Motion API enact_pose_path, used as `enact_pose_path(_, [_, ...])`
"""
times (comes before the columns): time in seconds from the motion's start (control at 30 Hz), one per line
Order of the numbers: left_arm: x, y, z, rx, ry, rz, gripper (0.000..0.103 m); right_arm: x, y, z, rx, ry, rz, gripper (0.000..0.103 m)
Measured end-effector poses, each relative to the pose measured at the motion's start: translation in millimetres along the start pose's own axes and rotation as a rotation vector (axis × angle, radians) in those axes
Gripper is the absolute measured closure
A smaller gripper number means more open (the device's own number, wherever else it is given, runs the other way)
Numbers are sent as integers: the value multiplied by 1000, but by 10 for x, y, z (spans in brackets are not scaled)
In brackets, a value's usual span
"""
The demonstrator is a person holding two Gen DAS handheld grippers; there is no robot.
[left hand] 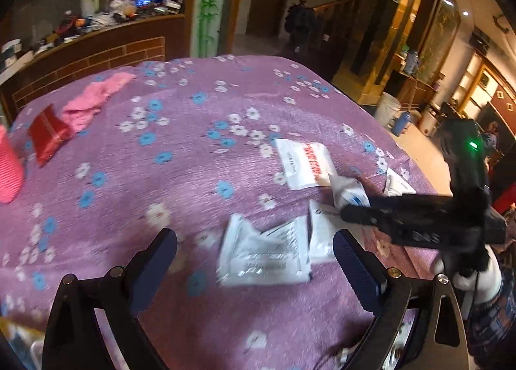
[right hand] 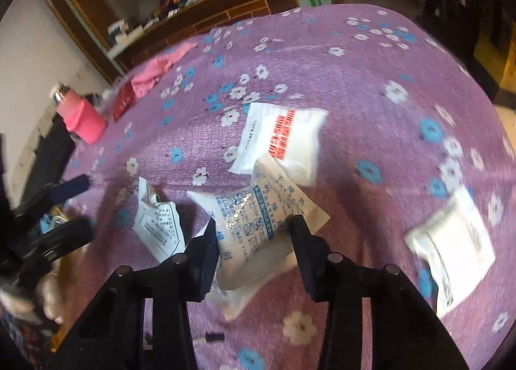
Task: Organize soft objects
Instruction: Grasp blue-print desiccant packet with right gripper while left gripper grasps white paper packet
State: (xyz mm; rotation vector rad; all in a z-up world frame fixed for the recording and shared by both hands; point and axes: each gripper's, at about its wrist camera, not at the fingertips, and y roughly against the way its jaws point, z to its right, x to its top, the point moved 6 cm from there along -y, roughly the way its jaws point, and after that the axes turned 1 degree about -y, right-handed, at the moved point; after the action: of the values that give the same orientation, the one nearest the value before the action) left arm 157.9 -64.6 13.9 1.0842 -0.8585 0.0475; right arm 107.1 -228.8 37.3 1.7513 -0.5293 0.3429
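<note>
Holding one blue-printed packet (right hand: 254, 225) clamped above the purple cloth (right hand: 371, 86), the right gripper (right hand: 254, 234) has barely begun; the left gripper (left hand: 254, 250) hangs spread, and four white packets lie scattered nearby.

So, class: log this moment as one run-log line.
left gripper: open above packets | right gripper: shut on blue-print packet | red-print packet: on bedspread

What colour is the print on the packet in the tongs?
Blue print on the white packet, clearest in the right wrist view.
</note>
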Motion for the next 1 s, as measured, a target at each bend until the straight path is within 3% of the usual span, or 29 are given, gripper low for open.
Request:
enact_pose_path(0.07, [29, -169, 52, -30, -11, -28, 4, -69, 74, 82, 42, -42, 23, 61])
enact_pose_path(0.23, [-24, -509, 146, -14, -25, -96, 4, -80, 117, 170, 132, -92, 46, 61])
enact_pose_path(0.27, [-72, -568, 200, -3, -48, -113, 4, -83, 114, 176, 138, -95, 45, 61])
enact_pose_path(0.33, [-194, -696, 264, 106, -125, -180, 10, -88, 96, 176, 149, -95, 45, 61])
enact_pose_path(0.37, [-221, -691, 311, 140, -166, -170, 21, -86, 100, 173, 150, -92, 47, 61])
enact_pose_path(0.4, [-220, -658, 346, 115, -167, -165, 29, -81, 97, 169, 151, -91, 47, 61])
enact_pose_path(0.43, [-207, -622, 344, 98, -145, -170, 50, -79, 97, 169, 155, -94, 49, 61])
enact_pose_path(0.47, [-186, -583, 307, 81, -107, -179, 80, -74, 108, 172, 156, -97, 55, 61])
enact_pose_path(0.67, [-228, -435, 204, 55, -31, -168, 90, -70, 177, 206, 169, -115, 81, 61])
enact_pose_path(1.0, [-206, 84, 437, -19, -28, -68, 91, -37, 273, 224, 185, -128, 113, 69])
